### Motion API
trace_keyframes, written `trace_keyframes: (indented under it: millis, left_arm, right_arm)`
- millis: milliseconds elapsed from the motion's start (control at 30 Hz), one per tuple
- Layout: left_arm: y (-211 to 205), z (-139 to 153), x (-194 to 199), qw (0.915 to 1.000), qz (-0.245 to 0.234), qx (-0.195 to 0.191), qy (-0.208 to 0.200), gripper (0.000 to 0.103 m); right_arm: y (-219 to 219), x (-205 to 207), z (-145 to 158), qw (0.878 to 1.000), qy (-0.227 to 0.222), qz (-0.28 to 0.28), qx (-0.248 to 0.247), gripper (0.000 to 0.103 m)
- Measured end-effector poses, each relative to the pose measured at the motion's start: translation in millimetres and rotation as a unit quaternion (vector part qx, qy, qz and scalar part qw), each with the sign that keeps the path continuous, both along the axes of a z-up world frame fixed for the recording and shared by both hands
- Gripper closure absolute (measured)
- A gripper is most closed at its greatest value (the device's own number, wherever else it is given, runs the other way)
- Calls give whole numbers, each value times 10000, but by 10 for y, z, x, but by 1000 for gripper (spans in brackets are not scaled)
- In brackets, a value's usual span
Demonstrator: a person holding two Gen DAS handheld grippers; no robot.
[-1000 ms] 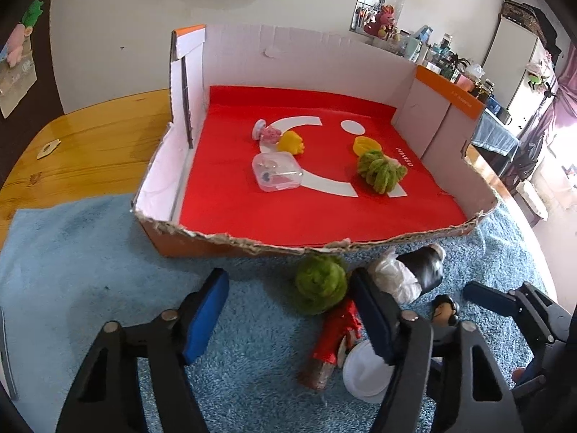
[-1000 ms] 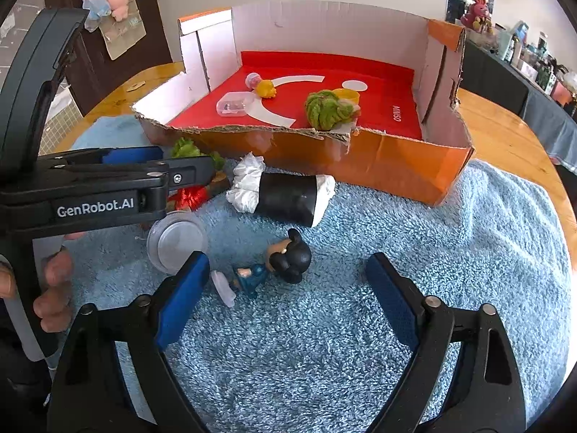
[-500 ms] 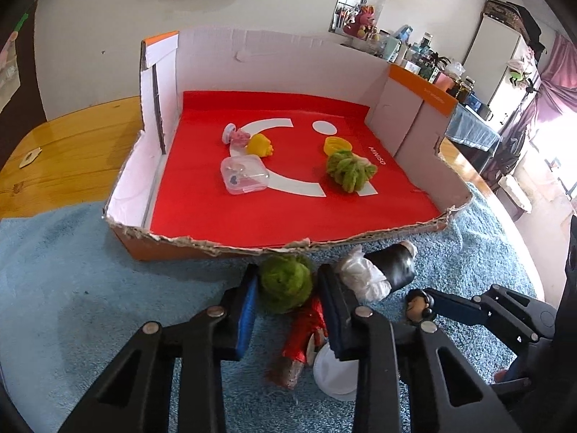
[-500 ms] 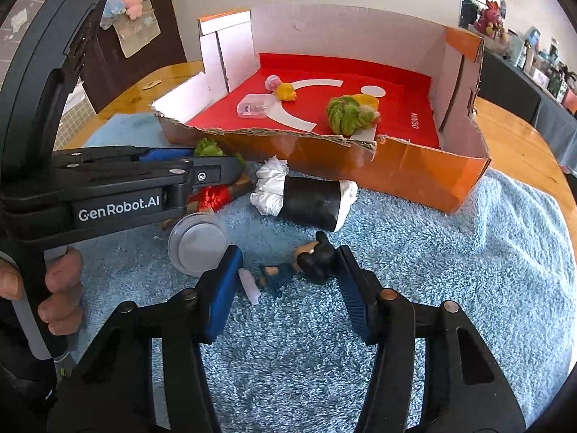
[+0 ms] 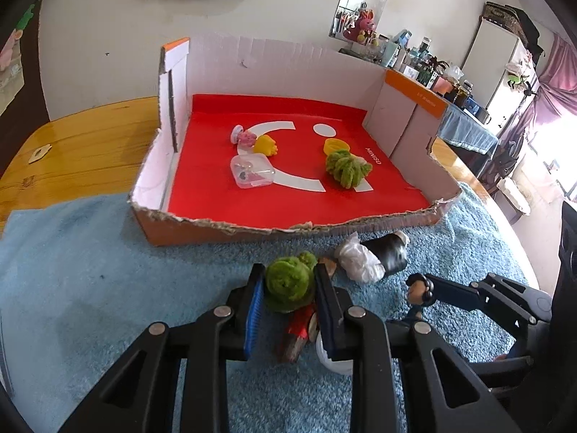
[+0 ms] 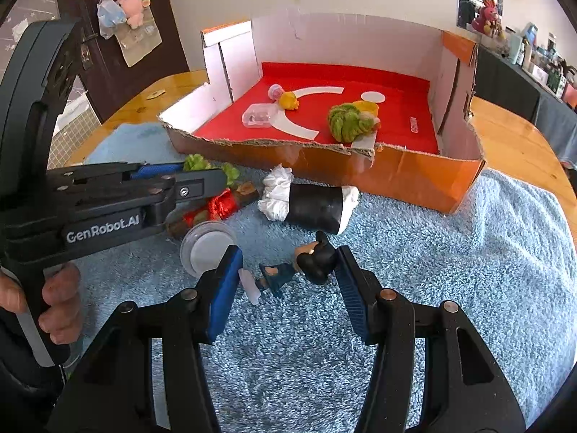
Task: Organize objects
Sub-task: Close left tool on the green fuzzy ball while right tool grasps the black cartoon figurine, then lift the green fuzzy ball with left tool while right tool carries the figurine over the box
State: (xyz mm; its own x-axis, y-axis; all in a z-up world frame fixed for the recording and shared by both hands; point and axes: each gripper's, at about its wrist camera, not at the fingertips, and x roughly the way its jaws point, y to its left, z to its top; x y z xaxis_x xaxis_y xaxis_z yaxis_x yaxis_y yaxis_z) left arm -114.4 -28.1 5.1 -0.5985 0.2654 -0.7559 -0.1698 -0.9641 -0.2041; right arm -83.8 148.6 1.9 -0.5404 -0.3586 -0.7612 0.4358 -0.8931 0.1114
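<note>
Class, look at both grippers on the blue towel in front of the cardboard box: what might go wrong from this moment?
1. The left gripper squeezes the soft green fuzzy ball, which might slip out when lifted.
2. The right gripper brackets the small figurine unevenly, near its head, so it may pivot.
3. The box's front wall could catch a low carry.

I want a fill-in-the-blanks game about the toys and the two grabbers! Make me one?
1. The left gripper has its blue pads pressed on a fuzzy ____ ball.
2. The open cardboard box has a ____ floor.
3. The right gripper straddles a small lying figurine with a ____ head, pads not yet touching both sides.
4. All loose toys outside the box lie on a fluffy ____ towel.

Missing words: green; red; black; blue
</note>
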Motion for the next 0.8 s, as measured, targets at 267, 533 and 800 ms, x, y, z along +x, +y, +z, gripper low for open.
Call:
trace_keyframes:
  millis: [267,533,800]
  left_arm:
    - [-86,49,165,9999,107,0,52,75]
    - [-117,126,268,9996,172,-69,200,75]
    - [-145,211,291,9993,212,-39,313,75]
  right_arm:
    - [-4,45,94,9999,101,8,-118,52]
    - [-25,57,204,9996,221,32,-191,52]
    - [-19,46,380,9986,429,-3,-300,52]
